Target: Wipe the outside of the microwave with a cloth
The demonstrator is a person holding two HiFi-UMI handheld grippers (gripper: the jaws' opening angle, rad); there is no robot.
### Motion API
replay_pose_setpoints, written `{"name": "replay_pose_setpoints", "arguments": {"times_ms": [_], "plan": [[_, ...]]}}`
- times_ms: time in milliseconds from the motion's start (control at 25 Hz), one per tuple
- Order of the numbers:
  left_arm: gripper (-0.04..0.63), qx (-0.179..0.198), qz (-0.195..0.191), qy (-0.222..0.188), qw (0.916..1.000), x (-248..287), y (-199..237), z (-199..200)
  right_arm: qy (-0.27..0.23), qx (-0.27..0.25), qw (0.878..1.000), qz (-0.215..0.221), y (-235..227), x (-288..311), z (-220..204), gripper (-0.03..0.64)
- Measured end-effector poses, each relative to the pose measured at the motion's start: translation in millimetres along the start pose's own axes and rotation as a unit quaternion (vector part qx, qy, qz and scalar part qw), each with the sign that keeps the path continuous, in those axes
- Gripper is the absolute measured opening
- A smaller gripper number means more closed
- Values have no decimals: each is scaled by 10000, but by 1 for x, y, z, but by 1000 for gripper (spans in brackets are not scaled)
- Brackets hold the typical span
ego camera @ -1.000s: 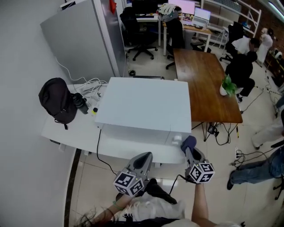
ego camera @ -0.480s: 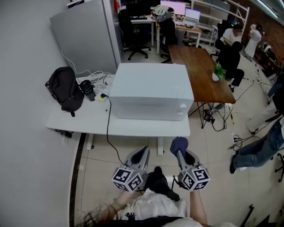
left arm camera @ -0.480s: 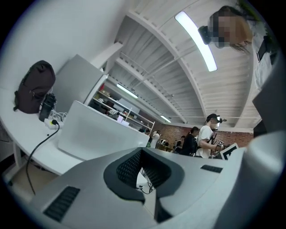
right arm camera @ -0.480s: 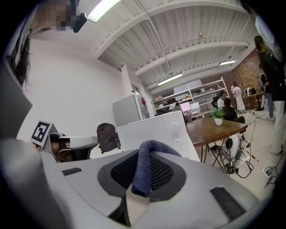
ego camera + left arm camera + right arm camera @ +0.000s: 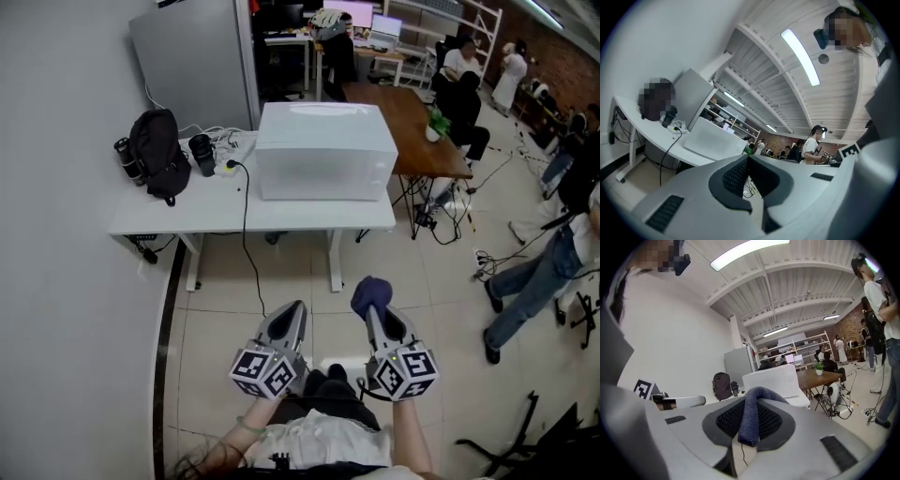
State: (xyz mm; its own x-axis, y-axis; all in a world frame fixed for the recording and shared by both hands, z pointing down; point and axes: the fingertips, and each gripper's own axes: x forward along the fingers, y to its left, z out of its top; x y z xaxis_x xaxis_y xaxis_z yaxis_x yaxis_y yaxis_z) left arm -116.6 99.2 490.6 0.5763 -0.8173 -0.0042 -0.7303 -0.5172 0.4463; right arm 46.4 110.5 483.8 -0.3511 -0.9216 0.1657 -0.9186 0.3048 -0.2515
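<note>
Microwave (image 5: 323,150), head view: stands on white bench (image 5: 187,220), well apart from tongs; no contact is made, so wiping is judged finished or paused. Compared with one second earlier, microwave is seen from much farther back, and cloth (image 5: 371,293) is withdrawn from its front corner.
Left gripper view: left tongs (image 5: 749,171) are pressed together, nothing held.
Right gripper view: right tongs (image 5: 749,427) are clamped on blue cloth.

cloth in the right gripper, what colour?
Dark blue. The cloth shows best in the right gripper view, pinched between the jaws.
</note>
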Motion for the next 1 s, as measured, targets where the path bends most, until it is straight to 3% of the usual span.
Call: {"name": "replay_pose_setpoints", "arguments": {"times_ms": [200, 440, 680, 1000], "plan": [[-9, -23, 87, -102, 9999, -37, -9, -3, -124, 510, 9986, 91, 38, -40, -1, 71], [-9, -62, 185, 117, 9997, -66, -32, -32, 117, 321, 9992, 200, 57, -70, -27, 71], [-9, 309, 98, 225, 9992, -71, -68, -49, 214, 196, 9994, 180, 46, -97, -41, 69], [-9, 495, 130, 237, 9984, -75, -85, -52, 189, -6, 9995, 239, 45, -104, -39, 67]]}}
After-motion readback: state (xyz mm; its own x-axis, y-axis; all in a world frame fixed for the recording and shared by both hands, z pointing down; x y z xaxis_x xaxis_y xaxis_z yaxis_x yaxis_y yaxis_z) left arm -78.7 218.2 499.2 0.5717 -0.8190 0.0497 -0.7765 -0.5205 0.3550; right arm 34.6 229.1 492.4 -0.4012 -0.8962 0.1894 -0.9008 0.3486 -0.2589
